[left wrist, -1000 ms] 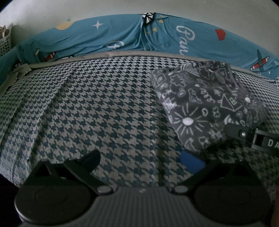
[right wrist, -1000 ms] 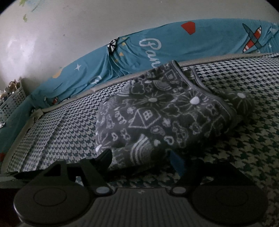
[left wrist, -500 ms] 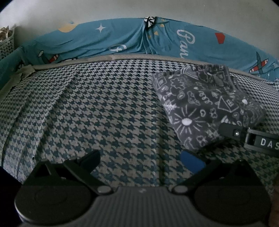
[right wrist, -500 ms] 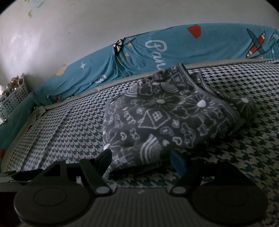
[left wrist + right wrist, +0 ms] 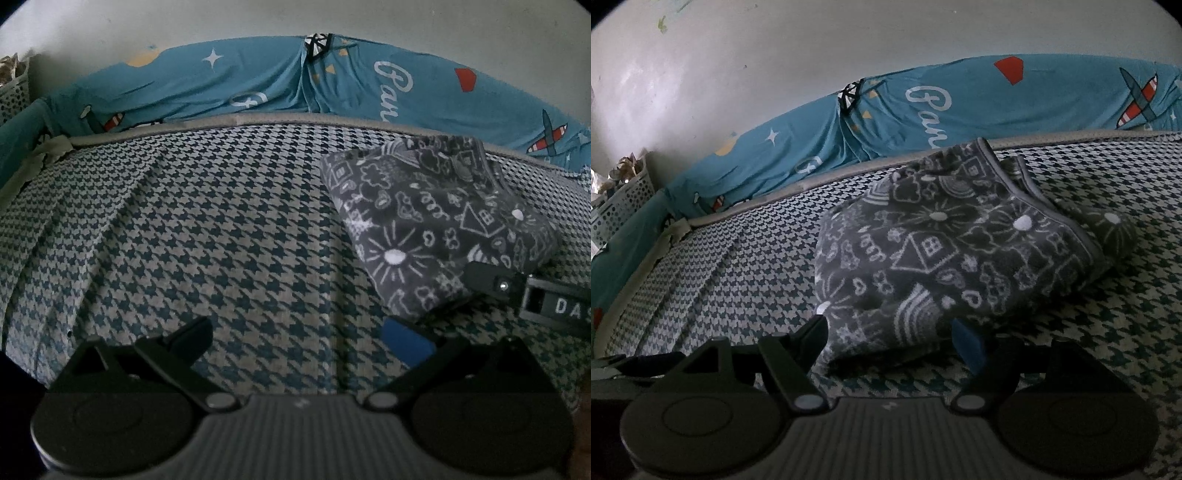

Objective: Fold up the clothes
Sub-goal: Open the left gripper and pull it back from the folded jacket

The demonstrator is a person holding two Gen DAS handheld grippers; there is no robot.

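Left claw [image 5: 295,343] hangs with its fingers spread wide apart, gripping nothing, over bare houndstooth bed cover [image 5: 192,229] to the left of the folded grey garment [image 5: 436,229]. That garment, dark grey with white doodles of suns and houses, lies as a compact bundle on the bed, on the right half of the left wrist view and just short of the teal printed sheet [image 5: 258,81] that runs along the wall behind it. To the left of the garment the cover shows long creases; a perforated basket [image 5: 620,206] stands far off at the bed's left end.

Right claw [image 5: 890,336] is also spread open and empty, low on the bed, with the garment's near edge [image 5: 886,332] lying between its two fingers; I cannot tell whether either finger touches the cloth.

By the look of it the fold is nearly done, or done. The risks I see from here:
- If the right claw closes now, it may pinch only the top layer, so a lift would peel the bundle open.
- The bundle is thick and soft, so a sideways nudge from a finger could roll it and spill the loose hemmed flap [image 5: 1015,173] on its far side.
- Dragging either claw across the cover could bunch it and shift the garment.
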